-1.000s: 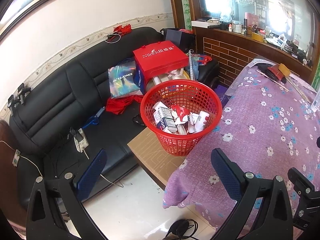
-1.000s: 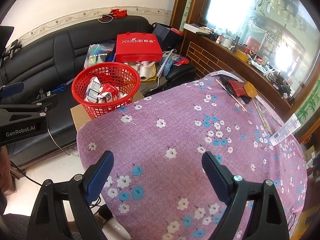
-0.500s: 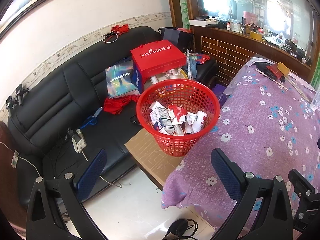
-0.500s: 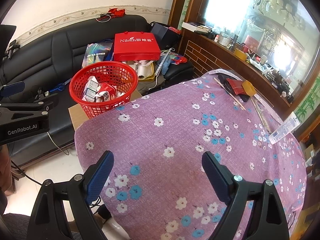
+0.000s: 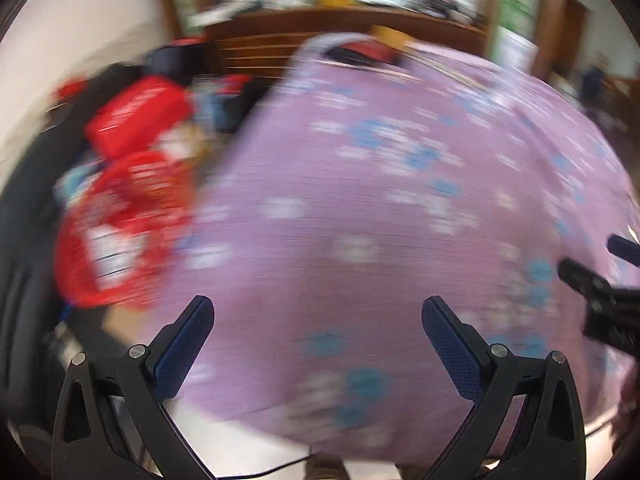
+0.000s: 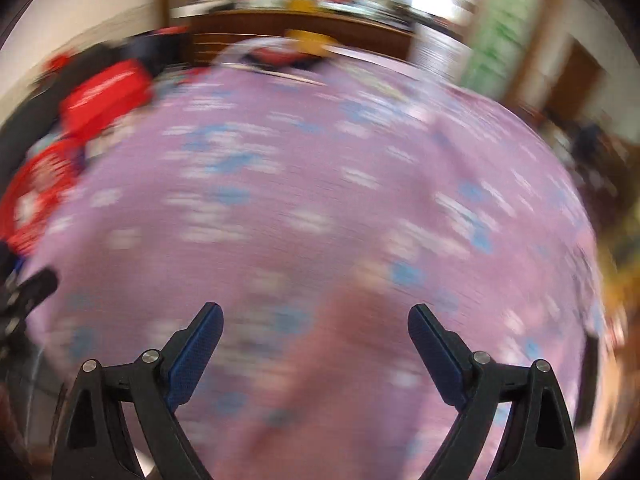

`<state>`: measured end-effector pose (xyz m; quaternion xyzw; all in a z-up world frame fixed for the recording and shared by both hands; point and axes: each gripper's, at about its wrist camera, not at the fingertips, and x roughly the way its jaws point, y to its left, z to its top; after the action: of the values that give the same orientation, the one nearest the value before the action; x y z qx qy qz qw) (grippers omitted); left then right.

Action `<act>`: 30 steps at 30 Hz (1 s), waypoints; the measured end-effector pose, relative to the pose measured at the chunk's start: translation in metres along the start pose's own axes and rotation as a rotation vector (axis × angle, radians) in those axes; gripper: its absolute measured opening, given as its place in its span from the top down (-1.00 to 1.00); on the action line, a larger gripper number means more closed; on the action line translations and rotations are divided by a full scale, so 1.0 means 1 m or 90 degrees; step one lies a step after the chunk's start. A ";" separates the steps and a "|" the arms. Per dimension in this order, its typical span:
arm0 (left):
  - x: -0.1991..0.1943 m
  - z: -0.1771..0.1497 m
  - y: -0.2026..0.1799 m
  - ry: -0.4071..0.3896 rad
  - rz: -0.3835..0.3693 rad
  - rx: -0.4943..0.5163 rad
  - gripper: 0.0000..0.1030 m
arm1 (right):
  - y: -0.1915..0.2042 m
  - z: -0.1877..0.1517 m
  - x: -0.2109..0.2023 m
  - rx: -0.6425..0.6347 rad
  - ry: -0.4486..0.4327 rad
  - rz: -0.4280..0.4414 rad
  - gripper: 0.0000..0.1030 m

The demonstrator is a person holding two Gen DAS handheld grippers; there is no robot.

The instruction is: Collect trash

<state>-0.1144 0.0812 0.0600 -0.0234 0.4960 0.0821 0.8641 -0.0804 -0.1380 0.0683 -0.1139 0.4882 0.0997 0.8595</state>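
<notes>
Both views are heavily motion-blurred. The red plastic basket (image 5: 120, 228) holding trash packets sits at the left of the left wrist view, and shows as a red smear (image 6: 32, 204) at the left edge of the right wrist view. My left gripper (image 5: 318, 320) is open over the purple flowered tablecloth (image 5: 380, 220) with nothing between its fingers. My right gripper (image 6: 314, 326) is also open and empty above the same cloth (image 6: 320, 200). Part of the right gripper (image 5: 600, 300) shows at the right edge of the left wrist view.
A red gift bag (image 5: 136, 116) lies on the black sofa (image 5: 24, 200) behind the basket. A wooden counter (image 5: 340, 24) with blurred items runs along the back. Red and yellow items (image 6: 288, 50) lie at the table's far end. A doorway (image 6: 576, 80) is at the right.
Both grippers have swung sharply to the right, so the basket and sofa slid to the left edge and the table fills both views. Both grippers remain open.
</notes>
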 end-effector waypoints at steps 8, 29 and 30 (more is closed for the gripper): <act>0.060 0.034 -0.111 0.030 -0.107 0.079 -1.00 | -0.133 -0.031 0.040 0.191 0.024 -0.072 -0.86; 0.093 0.046 -0.131 -0.021 -0.100 0.109 -1.00 | -0.134 -0.009 0.076 0.216 0.000 -0.057 -1.00; 0.094 0.046 -0.131 -0.023 -0.101 0.110 -1.00 | -0.134 -0.009 0.076 0.216 0.000 -0.057 -1.00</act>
<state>-0.0067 -0.0308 -0.0027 0.0135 0.4823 -0.0292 0.8754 -0.0120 -0.2638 0.0111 0.0112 0.4928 -0.0222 0.8698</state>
